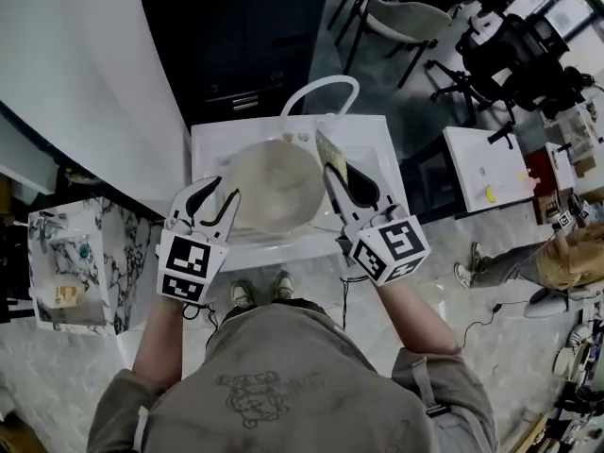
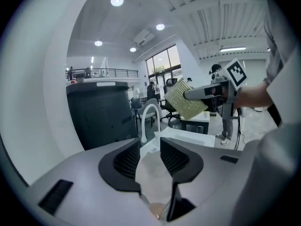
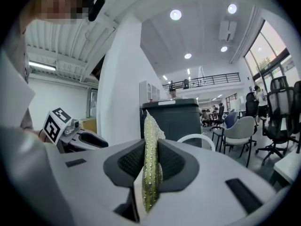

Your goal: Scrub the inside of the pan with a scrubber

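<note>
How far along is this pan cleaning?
Picking up looks done: the left tongs grip the pale beige round pan at its edge, and the right tongs clamp the flat yellow-green scrubber pad, both held over the white sink. The pad stands apart from the pan, so scrubbing the inside looks yet to do; how clean it is I cannot tell.

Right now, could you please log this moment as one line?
left gripper: holding pan | right gripper: holding scrubber | both over sink

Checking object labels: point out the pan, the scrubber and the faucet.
pan (image 1: 274, 187), head view, its inside.
scrubber (image 2: 186, 103), left gripper view, flat face.
faucet (image 2: 143, 126), left gripper view, arch's left side.
</note>
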Available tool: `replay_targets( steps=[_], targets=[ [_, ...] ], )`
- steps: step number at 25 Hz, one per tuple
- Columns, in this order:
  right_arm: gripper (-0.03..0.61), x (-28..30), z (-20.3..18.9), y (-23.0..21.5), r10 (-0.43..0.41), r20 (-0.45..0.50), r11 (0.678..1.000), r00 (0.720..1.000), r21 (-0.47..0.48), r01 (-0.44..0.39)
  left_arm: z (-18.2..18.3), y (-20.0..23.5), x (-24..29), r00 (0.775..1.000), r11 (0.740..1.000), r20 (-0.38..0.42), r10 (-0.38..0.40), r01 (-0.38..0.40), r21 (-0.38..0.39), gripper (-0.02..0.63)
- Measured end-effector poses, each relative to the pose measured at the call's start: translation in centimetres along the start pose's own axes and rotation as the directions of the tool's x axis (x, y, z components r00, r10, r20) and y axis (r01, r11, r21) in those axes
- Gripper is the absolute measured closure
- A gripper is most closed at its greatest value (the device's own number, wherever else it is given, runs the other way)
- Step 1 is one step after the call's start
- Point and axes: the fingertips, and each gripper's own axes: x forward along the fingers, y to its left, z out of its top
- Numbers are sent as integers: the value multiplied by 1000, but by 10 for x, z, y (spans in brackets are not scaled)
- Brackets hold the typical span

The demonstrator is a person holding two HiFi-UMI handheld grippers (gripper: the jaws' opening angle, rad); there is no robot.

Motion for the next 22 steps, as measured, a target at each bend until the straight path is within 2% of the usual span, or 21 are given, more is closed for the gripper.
replay_targets(
  steps=[2,5,9,14,19,22],
  targets=[
    [502,-12,14,-3,-31,36,999,999,-16,32,21,-3,-3,999,1000,54,-1,1,-2,480],
    [502,-28,32,-2,-33,83,999,996,-39,37,47,-7,-8,994,1000,110,14,-16,17,492],
    [502,-46,53,5,-35,145,999,989,-2,35,68,-8,-20,983,997,174,53,-61,38,521],
    [502,-64,68,14,-43,187,998,981,62,31,83,-7,-37,960,992,261,105,-119,39,561],
    [502,-76,73,20,-63,221,998,973,39,56,87,-11,-49,944,991,305,122,-133,16,571],
    [502,-79,70,27,-58,224,998,973,31,53,84,-14,-53,947,990,294,131,-139,6,574]
  ],
)
